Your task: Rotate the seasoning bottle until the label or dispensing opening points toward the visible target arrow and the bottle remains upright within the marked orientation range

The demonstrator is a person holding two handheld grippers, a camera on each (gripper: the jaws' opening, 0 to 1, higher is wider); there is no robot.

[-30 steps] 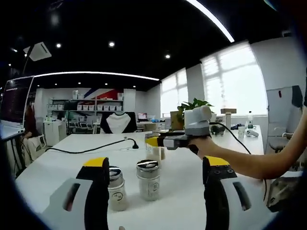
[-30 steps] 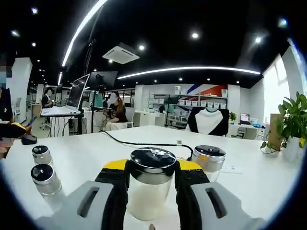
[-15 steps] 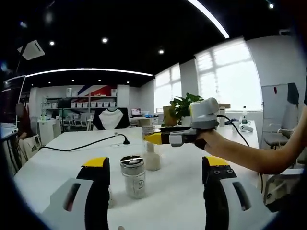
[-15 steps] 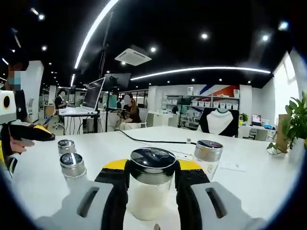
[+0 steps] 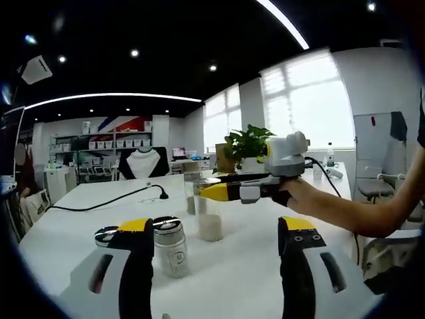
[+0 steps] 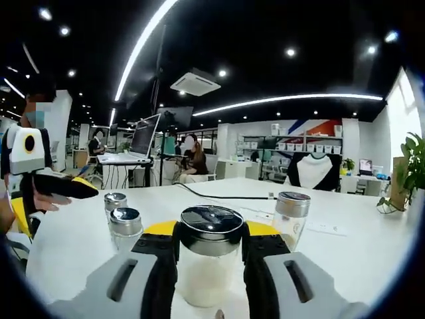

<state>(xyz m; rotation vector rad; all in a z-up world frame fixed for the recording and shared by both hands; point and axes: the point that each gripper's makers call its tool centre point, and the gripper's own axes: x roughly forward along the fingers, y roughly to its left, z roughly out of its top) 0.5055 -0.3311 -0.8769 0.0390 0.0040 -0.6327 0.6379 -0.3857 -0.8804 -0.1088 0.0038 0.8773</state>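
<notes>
My right gripper (image 6: 211, 230) is shut on a seasoning bottle (image 6: 210, 269), a clear jar of white powder with a dark shiny lid, held upright between both jaws. The left gripper view has the same bottle (image 5: 210, 223) over the white table (image 5: 246, 279), with the right gripper (image 5: 211, 193) and a person's hand coming in from the right. I cannot tell whether its base touches the table. My left gripper (image 5: 214, 226) is open with nothing between its jaws, and it appears at the left edge (image 6: 73, 188) of the right gripper view.
Two silver-lidded shakers (image 6: 125, 226) (image 6: 115, 203) stand left of the held bottle and a third (image 6: 292, 211) behind it to the right. One shaker (image 5: 171, 245) is close to my left jaw. A black cable (image 5: 109, 200) crosses the table; a potted plant (image 5: 247, 144) stands at the far side.
Both cameras have swung, so the loose shakers slid left in the left gripper view and rightward in the right gripper view. The bottle has stayed clamped in the right jaws throughout.
</notes>
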